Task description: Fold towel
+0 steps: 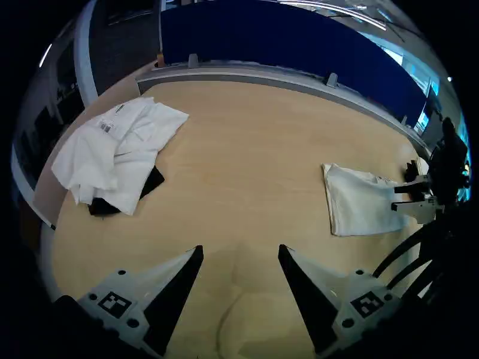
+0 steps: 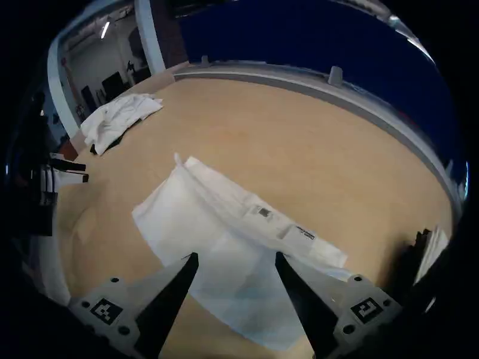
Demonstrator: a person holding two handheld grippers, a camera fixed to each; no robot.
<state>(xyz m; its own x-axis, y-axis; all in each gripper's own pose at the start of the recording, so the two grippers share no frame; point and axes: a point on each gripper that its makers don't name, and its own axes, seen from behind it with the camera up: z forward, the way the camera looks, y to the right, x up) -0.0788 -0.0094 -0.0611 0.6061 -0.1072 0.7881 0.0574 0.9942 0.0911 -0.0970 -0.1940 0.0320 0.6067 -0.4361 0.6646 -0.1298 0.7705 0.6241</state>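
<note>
- Seen in the right gripper view: towel [image 2: 203, 221] lying flat on the bench [image 2: 335, 155], partly folded, label strip facing up, near edge beneath the spread fingers of the right claw [image 2: 235, 254].
- Released and empty, that claw; cannot tell whether touching the cloth or hovering just above it.
- Seen in the left gripper view: left claw [image 1: 240, 246] likewise spread wide, gripping nothing, over bare bench and well apart from the towel.
- Risk of pinching only the top layer when closing from here; would likely peel the existing fold open instead of carrying the whole edge over.
- Risk of dragging with one claw alone; with the left one so far off, would probably skew the cloth and leave a crooked fold.
- Risk of bunching along the thicker band beside the labels, so that corners fail to meet.
- Gained from the left gripper view: a side-on look at the towel's place on the bench with the right claw at its far side, plus a close look at the pile of white cloth [image 1: 114, 152] draped over a dark object [image 1: 152, 182].
- Gained from the right gripper view: the towel's layers, creases and label strip close up, and the left claw off to one side.
</note>
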